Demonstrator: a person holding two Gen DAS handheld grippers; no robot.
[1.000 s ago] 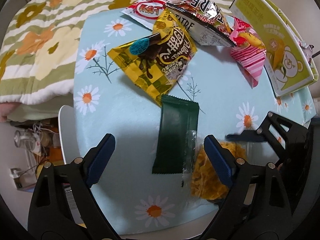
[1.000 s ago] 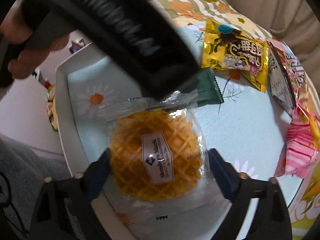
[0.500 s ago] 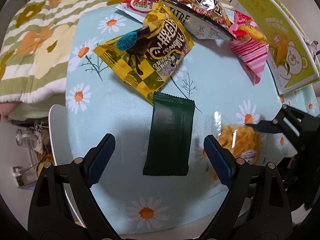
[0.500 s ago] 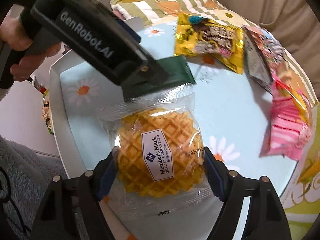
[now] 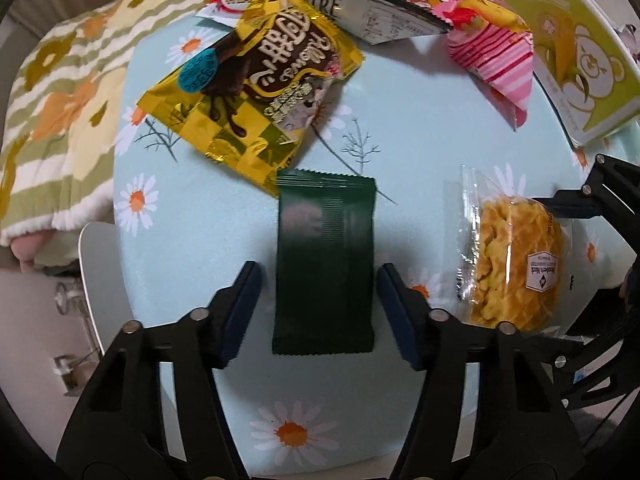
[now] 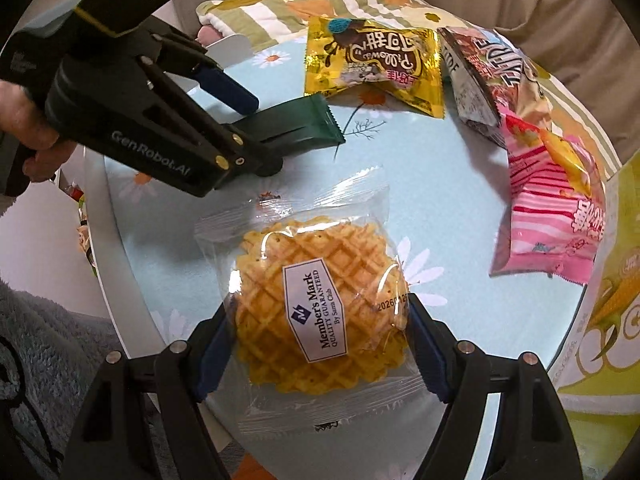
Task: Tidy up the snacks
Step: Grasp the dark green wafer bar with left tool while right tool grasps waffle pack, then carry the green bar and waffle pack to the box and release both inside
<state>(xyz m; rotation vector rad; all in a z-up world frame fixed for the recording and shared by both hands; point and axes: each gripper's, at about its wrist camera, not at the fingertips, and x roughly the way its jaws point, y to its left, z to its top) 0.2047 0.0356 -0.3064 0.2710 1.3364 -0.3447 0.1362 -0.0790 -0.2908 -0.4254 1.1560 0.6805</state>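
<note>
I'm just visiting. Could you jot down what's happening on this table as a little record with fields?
Surface: daisy-print tablecloth
Left hand-held gripper: jaws have just been closing around the dark green packet, with a gap still showing on one side
Right hand-held gripper: jaws have just been closing and now clamp the wrapped waffle
Other snacks: yellow chocolate bag and pink striped bag, farther back

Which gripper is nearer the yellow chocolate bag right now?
Left. The left gripper straddles the green packet, right below the yellow bag. The right gripper clamps the waffle, farther off.
</note>
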